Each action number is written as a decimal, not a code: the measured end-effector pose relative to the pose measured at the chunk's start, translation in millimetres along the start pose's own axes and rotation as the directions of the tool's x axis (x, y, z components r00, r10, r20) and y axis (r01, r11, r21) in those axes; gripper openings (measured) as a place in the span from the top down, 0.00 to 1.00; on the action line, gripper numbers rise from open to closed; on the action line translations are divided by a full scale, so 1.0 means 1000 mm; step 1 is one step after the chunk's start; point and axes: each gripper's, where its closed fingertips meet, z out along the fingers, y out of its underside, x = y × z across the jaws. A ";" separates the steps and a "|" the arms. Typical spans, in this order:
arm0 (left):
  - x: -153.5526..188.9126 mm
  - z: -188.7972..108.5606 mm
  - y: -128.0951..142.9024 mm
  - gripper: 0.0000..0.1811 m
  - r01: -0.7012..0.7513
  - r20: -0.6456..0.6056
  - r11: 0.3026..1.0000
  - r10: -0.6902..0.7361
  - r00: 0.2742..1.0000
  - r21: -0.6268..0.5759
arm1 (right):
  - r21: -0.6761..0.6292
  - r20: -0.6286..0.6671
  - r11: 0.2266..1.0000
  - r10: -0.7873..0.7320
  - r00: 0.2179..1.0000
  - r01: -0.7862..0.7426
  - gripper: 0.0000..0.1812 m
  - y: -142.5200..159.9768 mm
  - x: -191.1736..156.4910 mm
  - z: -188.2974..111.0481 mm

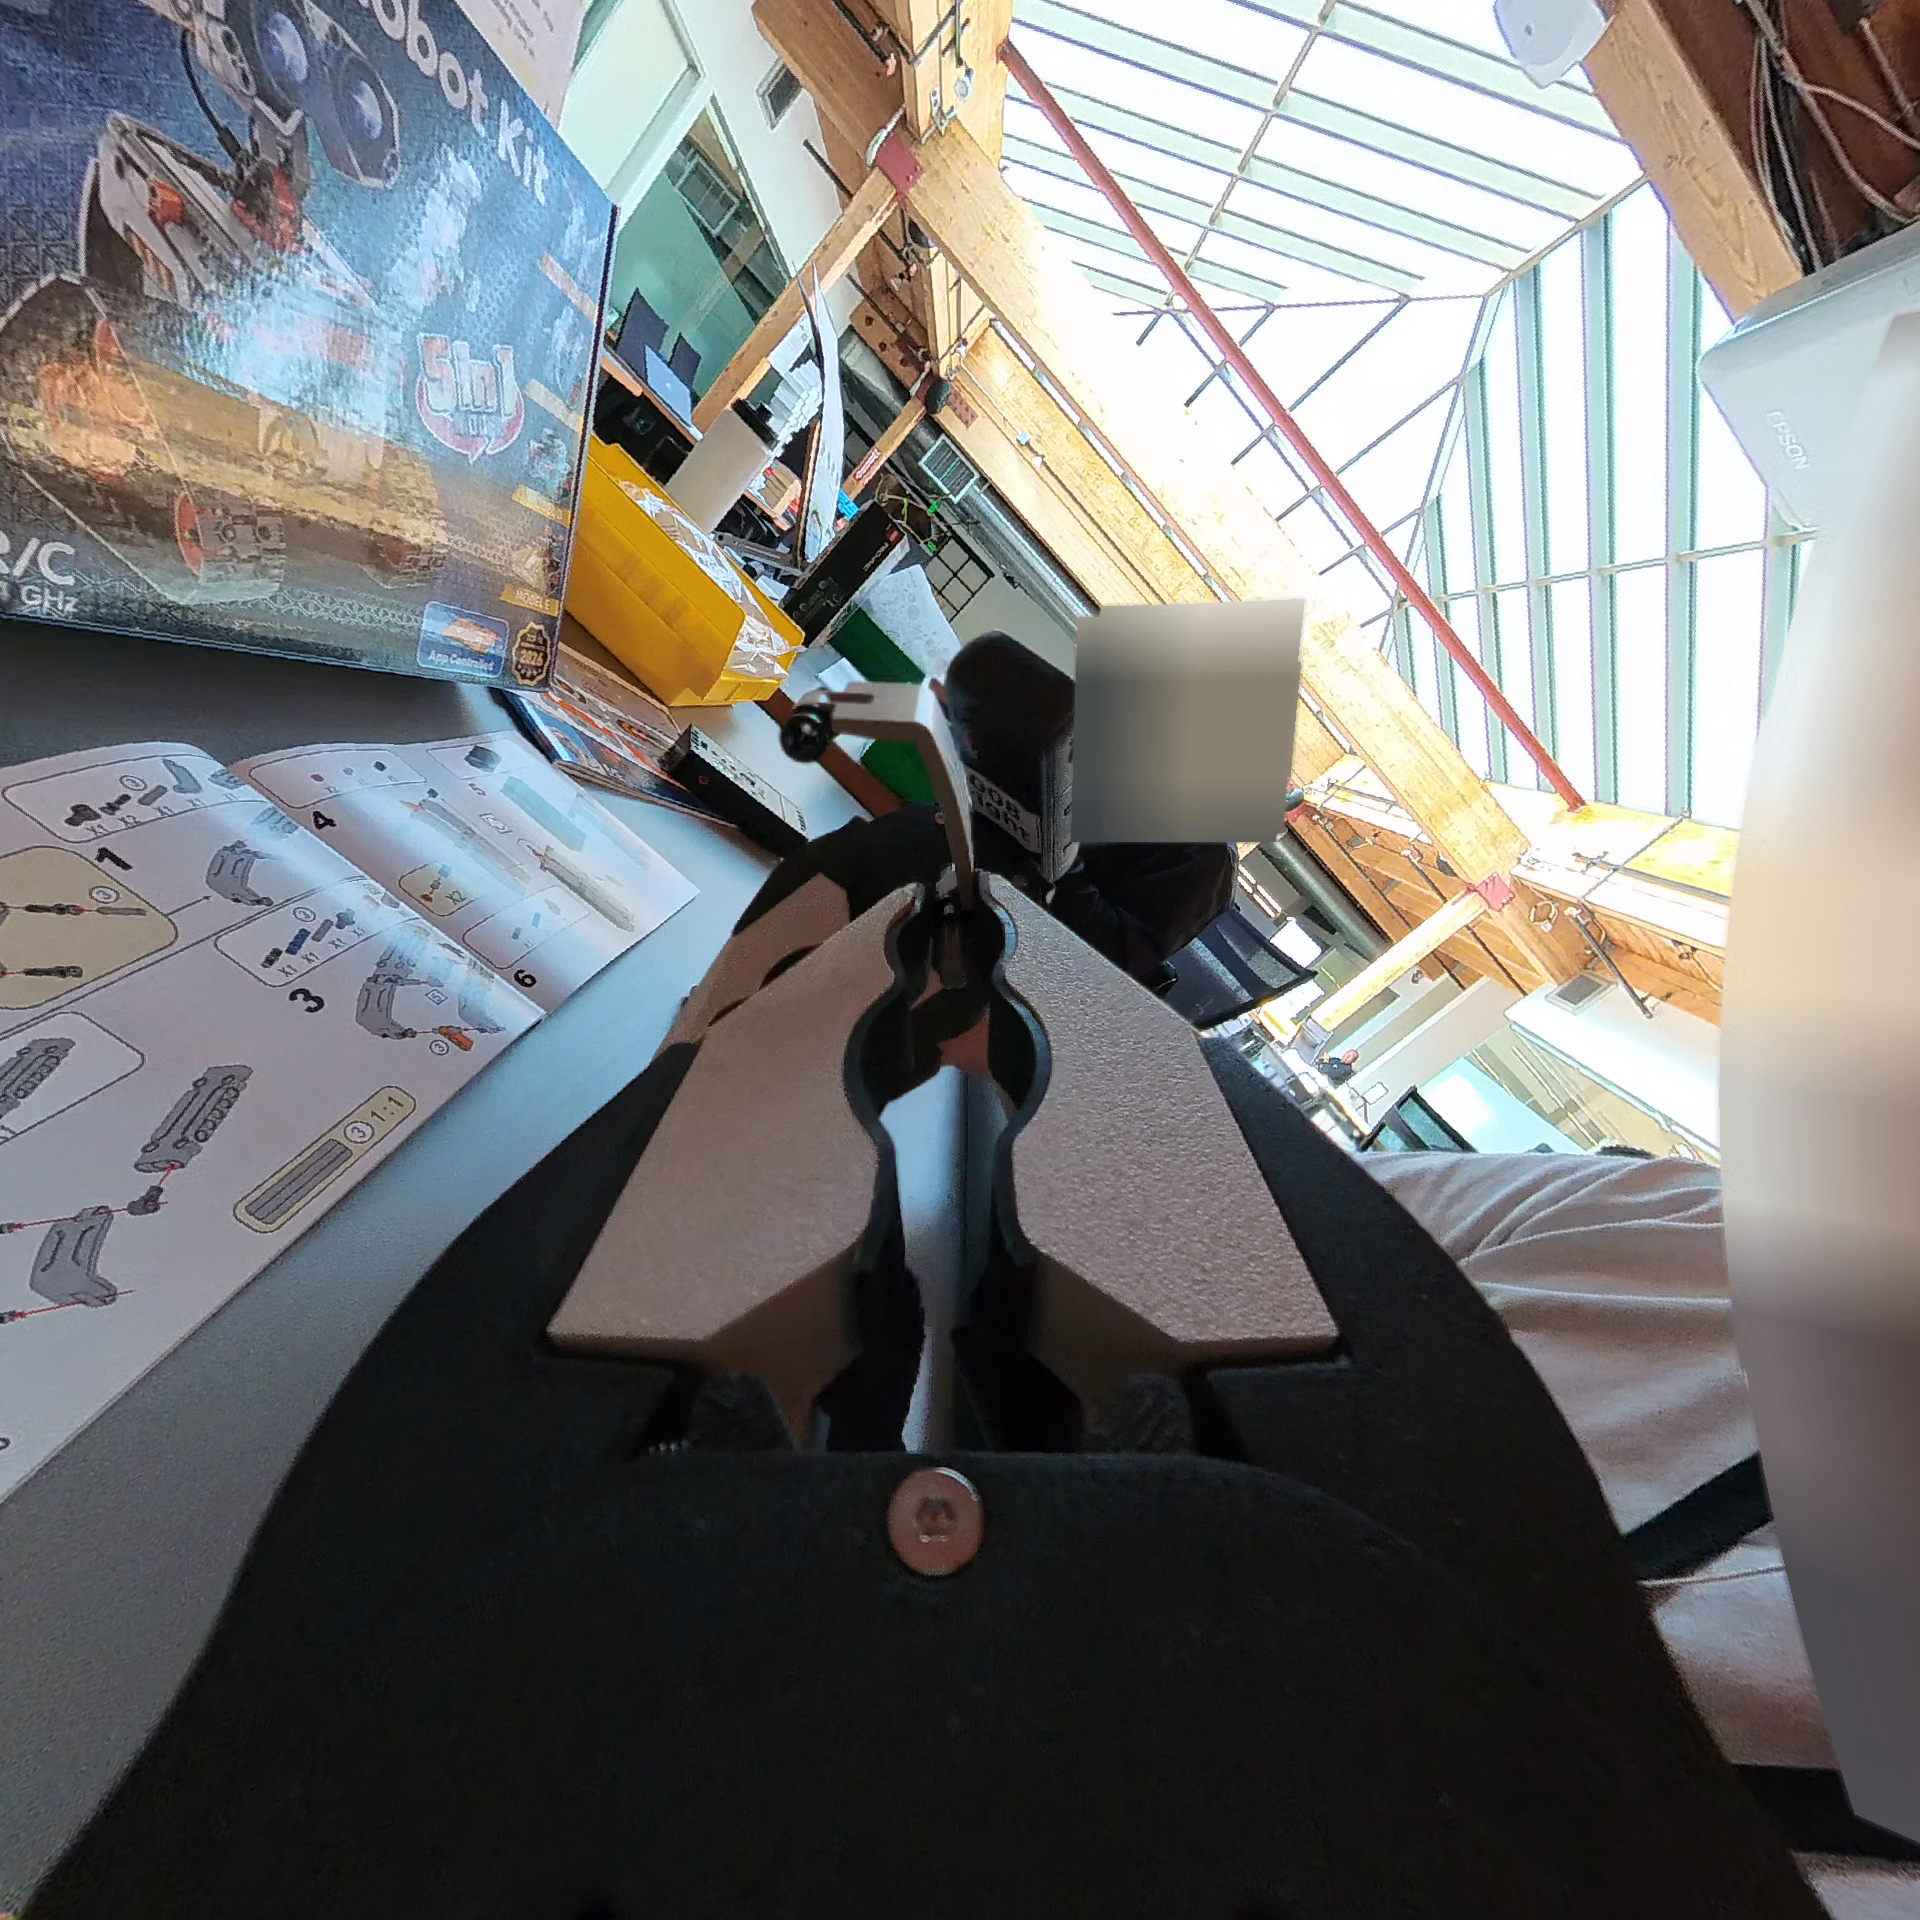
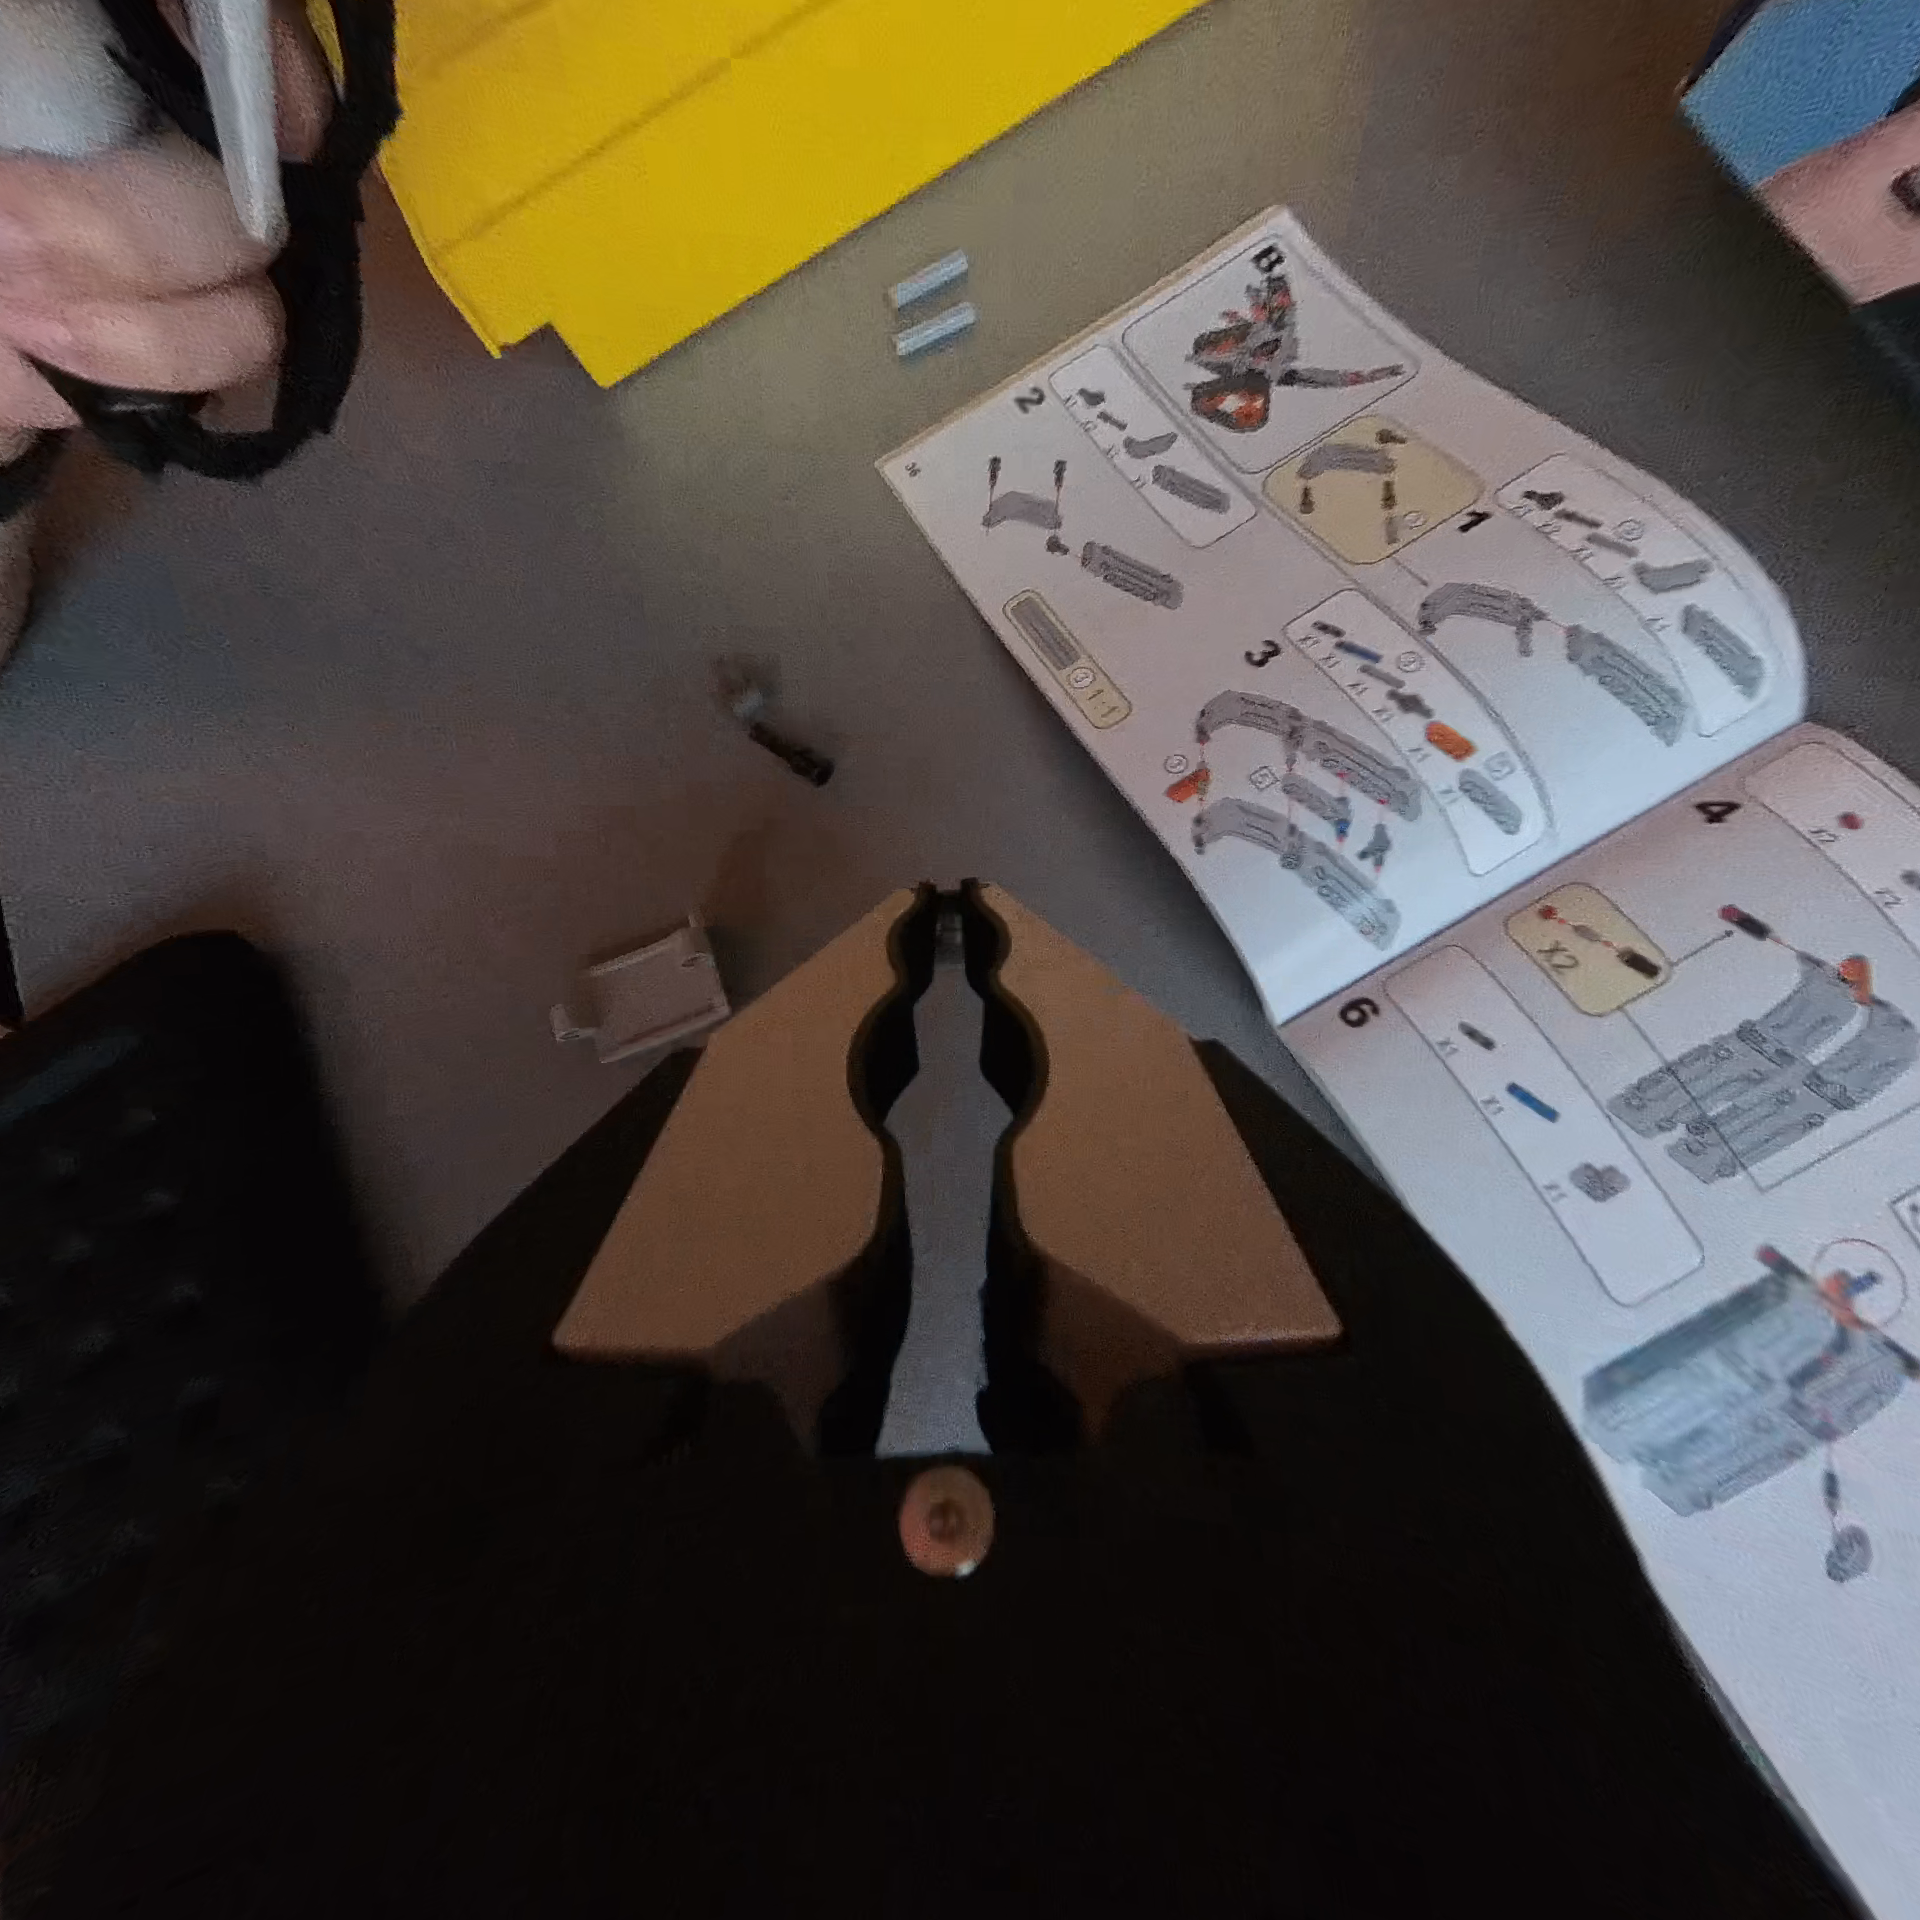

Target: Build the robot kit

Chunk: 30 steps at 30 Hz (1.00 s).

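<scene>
My left gripper (image 1: pixel 951 896) is shut on the lower end of a bent grey beam (image 1: pixel 940 774), held up in the air. A black pin (image 1: pixel 805 727) sticks out of the beam's far end. My right gripper (image 2: pixel 945 896) hovers over the grey table (image 2: pixel 520 644), shut on a small grey piece (image 2: pixel 948 923) at its tips. A grey bracket-shaped part (image 2: pixel 649 997) lies just left of the right fingers. A black pin with a grey bit (image 2: pixel 774 722) lies ahead, and two small light-blue pieces (image 2: pixel 930 307) lie farther off. The open instruction booklet (image 2: pixel 1455 779) is to the right.
A yellow tray (image 2: pixel 727 156) lies at the far side of the table and also shows in the left wrist view (image 1: pixel 665 592). The kit box (image 1: pixel 281 343) stands by the booklet (image 1: pixel 260 987). A hand (image 2: pixel 114 270) with a black strap is at top left. A white device (image 1: pixel 1829 416) is at right.
</scene>
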 end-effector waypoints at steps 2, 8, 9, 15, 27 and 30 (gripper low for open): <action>-0.002 0.003 0.004 0.97 -0.010 0.016 1.000 0.010 1.000 -0.018 | 0.126 0.002 0.992 -0.006 1.000 0.005 0.98 0.002 0.008 -0.019; 0.002 0.013 0.017 0.97 -0.017 -0.004 0.998 0.016 1.000 -0.066 | 0.349 -0.079 0.937 0.030 0.996 -0.001 0.98 0.022 0.022 -0.064; 0.001 0.014 0.020 0.97 -0.009 -0.006 0.997 0.009 1.000 -0.073 | 0.333 -0.071 0.943 0.016 0.997 0.009 0.98 0.029 0.017 -0.064; -0.009 0.024 0.038 0.98 0.009 0.012 0.990 -0.007 1.000 -0.138 | 0.190 -0.030 0.972 -0.137 0.990 0.141 0.98 0.060 -0.008 -0.043; -0.022 0.034 0.065 0.97 0.004 0.049 0.967 0.009 0.999 -0.255 | 0.128 0.014 0.934 -0.337 0.941 0.332 0.97 0.080 -0.022 -0.042; -0.021 0.036 0.068 0.97 0.006 0.044 0.964 0.006 0.999 -0.266 | 0.118 0.012 0.947 -0.301 0.954 0.297 0.87 0.084 -0.016 -0.046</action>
